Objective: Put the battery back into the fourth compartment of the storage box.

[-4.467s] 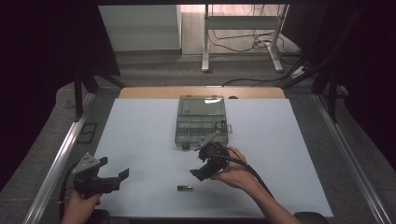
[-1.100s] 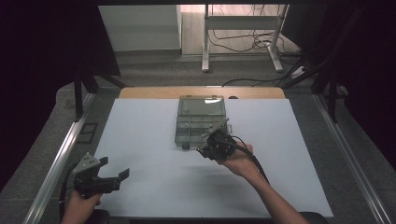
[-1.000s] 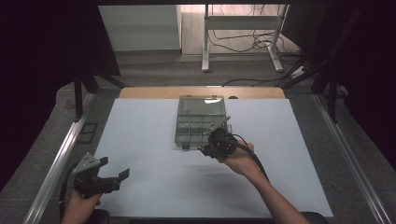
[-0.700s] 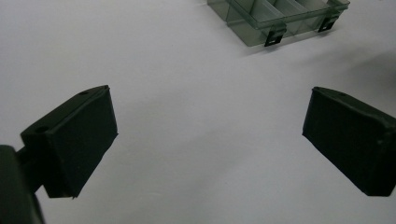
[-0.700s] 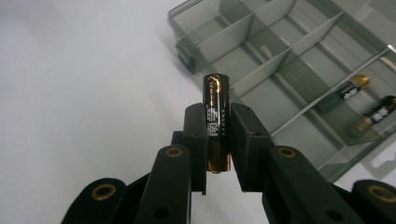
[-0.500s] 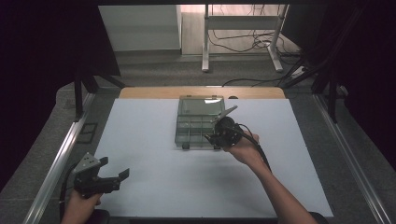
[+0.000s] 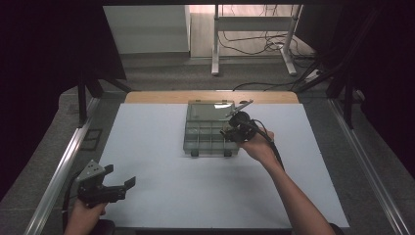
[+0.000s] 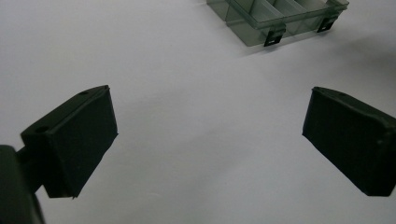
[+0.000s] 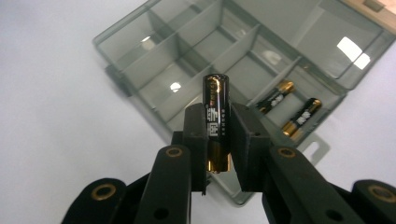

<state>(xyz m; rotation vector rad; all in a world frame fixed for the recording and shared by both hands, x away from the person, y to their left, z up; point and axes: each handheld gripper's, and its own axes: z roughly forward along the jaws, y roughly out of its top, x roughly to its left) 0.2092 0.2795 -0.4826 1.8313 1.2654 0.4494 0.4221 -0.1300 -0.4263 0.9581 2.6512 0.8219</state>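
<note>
A clear compartment box (image 7: pixel 210 131) lies open at the far middle of the white table, its lid (image 7: pixel 210 108) laid back. My right gripper (image 7: pixel 231 132) hovers over the box's right side, shut on a black and gold battery (image 9: pixel 216 116) that stands up between its pads. In the right gripper view the box (image 9: pixel 187 70) lies below, and two more batteries (image 9: pixel 292 109) rest in a compartment at its right end. My left gripper (image 7: pixel 120 184) stays low at the table's near left corner, open, with nothing between its pads (image 8: pixel 74 140). The left gripper view catches the box's front edge (image 8: pixel 280 23) far off.
A metal rail (image 7: pixel 63 166) runs along the table's left side and another along the right (image 7: pixel 367 161). A wooden strip (image 7: pixel 210 97) borders the far edge. Bare white tabletop (image 7: pixel 205 191) spreads between the two grippers. Beyond the table stand a desk frame and cables on the floor.
The battery that lay on the table near the front is now in my right gripper, which has carried it away from me to above the box's right side. My left gripper has stayed put.
</note>
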